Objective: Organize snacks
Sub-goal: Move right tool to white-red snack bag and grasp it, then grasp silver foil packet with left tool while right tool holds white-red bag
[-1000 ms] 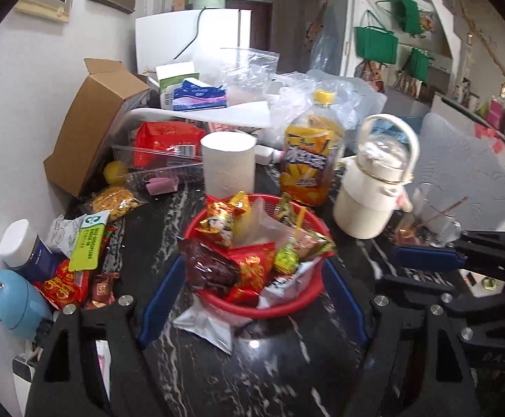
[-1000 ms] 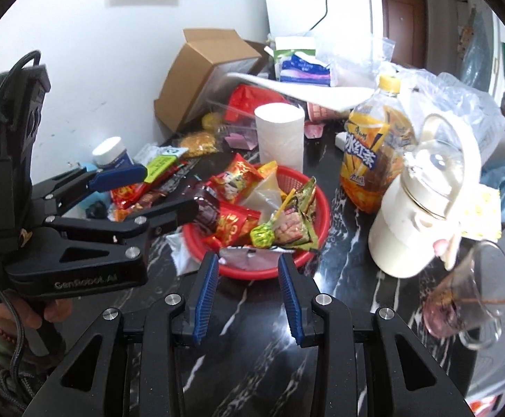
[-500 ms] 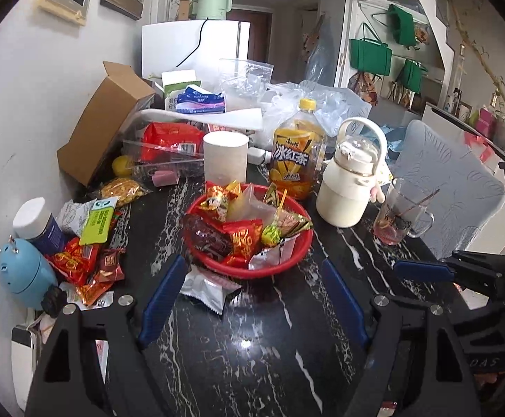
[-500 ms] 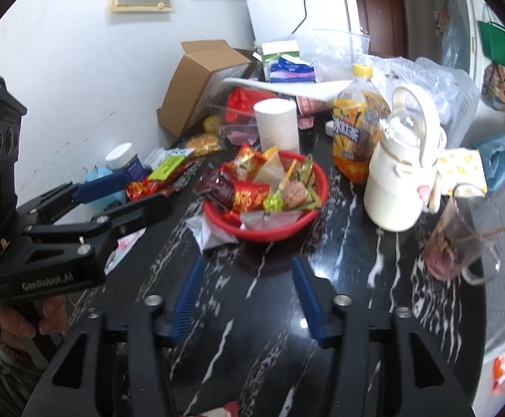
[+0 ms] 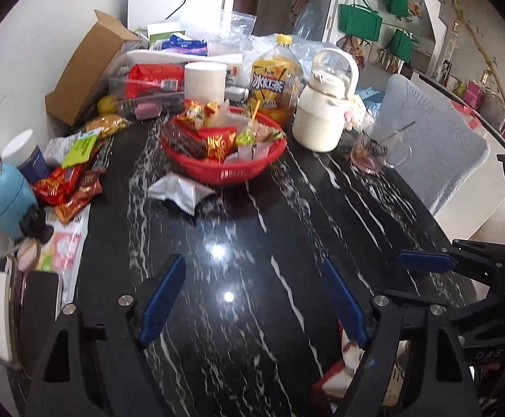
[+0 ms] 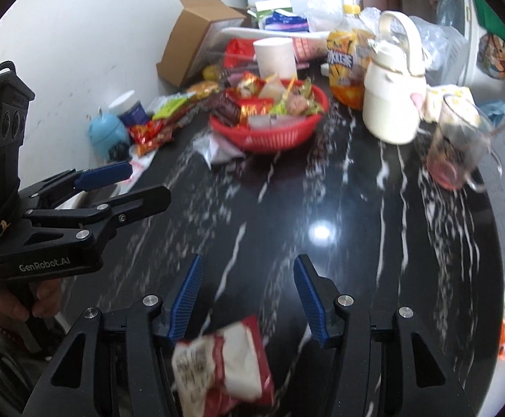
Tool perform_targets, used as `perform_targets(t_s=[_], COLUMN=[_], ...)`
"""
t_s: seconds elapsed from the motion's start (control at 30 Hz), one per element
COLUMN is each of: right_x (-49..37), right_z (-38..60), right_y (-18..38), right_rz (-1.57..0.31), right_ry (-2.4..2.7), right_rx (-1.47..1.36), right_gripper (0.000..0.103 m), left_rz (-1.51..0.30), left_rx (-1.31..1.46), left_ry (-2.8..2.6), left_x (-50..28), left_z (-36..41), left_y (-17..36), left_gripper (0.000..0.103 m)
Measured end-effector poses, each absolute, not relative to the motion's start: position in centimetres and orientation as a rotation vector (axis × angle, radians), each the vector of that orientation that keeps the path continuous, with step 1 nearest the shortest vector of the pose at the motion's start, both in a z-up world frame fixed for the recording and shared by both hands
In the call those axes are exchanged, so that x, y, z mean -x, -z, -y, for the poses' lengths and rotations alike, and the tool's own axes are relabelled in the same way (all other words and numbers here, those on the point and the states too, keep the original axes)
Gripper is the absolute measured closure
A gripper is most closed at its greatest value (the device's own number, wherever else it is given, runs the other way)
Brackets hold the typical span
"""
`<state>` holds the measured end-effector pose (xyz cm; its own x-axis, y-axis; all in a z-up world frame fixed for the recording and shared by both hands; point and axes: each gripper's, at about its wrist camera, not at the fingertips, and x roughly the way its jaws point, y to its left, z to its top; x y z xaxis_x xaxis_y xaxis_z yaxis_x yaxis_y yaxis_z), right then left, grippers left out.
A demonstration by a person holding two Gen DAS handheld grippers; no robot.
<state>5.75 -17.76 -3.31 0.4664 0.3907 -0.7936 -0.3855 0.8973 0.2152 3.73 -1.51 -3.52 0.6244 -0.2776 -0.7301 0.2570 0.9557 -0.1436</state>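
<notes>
packet (image 6: 223,368) blurred, long axis seemingly toward camera | right hand-held gripper (image 6: 249,295) widening, empty

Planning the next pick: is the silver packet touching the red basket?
Cannot tell. In the left wrist view the silver packet lies right beside the red basket, their edges meeting without a plain gap or contact.

Red-and-white snack packet (image 6: 223,365) — blurred, partly hidden behind the right gripper's fingers (image 6: 186,299).
</notes>
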Motion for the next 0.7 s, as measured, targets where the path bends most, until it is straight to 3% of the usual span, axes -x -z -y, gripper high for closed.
perform_targets(t_s=[0.4, 0.7], right_x=[-1.7, -2.6], right_z=[18.7, 18.1], right_y=[6.7, 9.9], right_rz=[-1.047, -1.106], right_ry=[-0.5, -0.595], right_rx=[-0.136, -0.159], right_gripper=[0.025, 0.025], left_rz=[-0.829, -0.81], left_rx=[0.018, -0.037], left_ry=[0.324, 0.268], left_x=[-0.2, -0.1], left_z=[2.5, 3.1], left_y=[4.6, 4.7], left_gripper=[0.023, 0.023])
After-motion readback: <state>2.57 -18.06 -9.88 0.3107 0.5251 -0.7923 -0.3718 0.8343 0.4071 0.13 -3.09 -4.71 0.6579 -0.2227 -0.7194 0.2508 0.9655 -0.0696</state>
